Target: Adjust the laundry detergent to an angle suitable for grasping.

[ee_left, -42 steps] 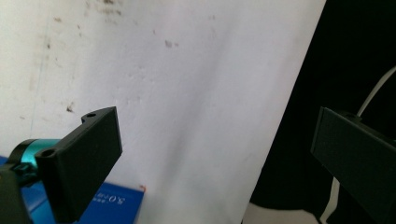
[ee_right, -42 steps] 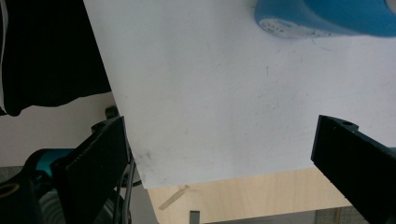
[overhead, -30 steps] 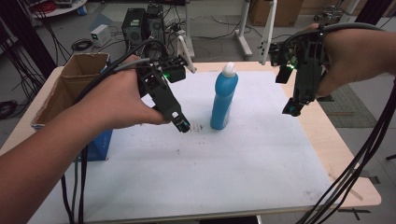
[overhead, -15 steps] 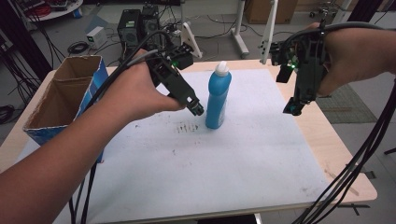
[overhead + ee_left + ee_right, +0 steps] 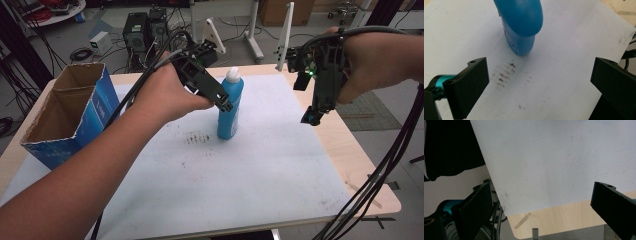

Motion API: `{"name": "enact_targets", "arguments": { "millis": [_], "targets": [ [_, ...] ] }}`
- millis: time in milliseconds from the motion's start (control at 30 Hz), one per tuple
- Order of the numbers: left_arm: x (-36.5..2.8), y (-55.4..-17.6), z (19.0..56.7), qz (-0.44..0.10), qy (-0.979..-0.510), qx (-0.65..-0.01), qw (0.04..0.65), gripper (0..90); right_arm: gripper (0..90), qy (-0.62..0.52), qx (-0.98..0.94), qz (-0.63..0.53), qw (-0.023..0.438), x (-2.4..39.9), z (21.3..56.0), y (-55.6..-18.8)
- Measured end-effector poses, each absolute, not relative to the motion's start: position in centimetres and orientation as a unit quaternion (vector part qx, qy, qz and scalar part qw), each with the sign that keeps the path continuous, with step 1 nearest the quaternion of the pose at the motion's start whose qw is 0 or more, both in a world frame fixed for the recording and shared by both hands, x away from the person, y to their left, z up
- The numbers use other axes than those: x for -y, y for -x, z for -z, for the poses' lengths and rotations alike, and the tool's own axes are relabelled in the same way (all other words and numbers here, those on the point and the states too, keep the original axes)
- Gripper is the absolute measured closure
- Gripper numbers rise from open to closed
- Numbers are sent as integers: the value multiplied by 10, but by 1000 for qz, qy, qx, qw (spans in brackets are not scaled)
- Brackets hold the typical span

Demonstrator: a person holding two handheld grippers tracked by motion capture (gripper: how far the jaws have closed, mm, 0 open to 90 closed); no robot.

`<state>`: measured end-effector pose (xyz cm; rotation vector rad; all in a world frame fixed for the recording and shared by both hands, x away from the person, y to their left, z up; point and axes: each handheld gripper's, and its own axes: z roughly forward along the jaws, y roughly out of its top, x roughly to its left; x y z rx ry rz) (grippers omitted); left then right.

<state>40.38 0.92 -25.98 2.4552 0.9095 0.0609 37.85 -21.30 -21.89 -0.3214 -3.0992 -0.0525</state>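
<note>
Two grippers have wide open jaws. Blue bottle [image 5: 230,106] stands upright at the table [image 5: 280,170] middle, just ahead of the left gripper [image 5: 226,106]; the right gripper [image 5: 311,119] hangs well apart.

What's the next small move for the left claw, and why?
Probably lower the left claw forward until the blue bottle sits between its jaws, then close. The jaws stand wide open, and in the left gripper view the bottle stands upright ahead of them, not yet between them. The right claw hangs open off to the side, above the table's edge.
</note>
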Motion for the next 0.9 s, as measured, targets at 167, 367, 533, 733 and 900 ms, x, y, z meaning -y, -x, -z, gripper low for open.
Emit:
{"name": "enact_targets", "arguments": {
  "millis": [167, 367, 533, 733, 900],
  "targets": [
    [-1, -412, 264, -22, -900, -344, 268, 18, 32, 106, 994, 15, 14, 214, 219, -379],
    [11, -425, 270, -23, -892, -357, 275, 18, 32, 104, 994, 19, 12, 212, 219, -380],
    [18, -434, 276, -24, -887, -369, 277, 17, 32, 103, 994, 19, 12, 213, 220, -380],
    [26, -441, 286, -23, -883, -380, 276, 18, 32, 107, 994, 19, 13, 217, 221, -380],
    [32, -445, 291, -40, -878, -388, 276, 17, 32, 109, 994, 19, 14, 217, 223, -380]
  ]
}}
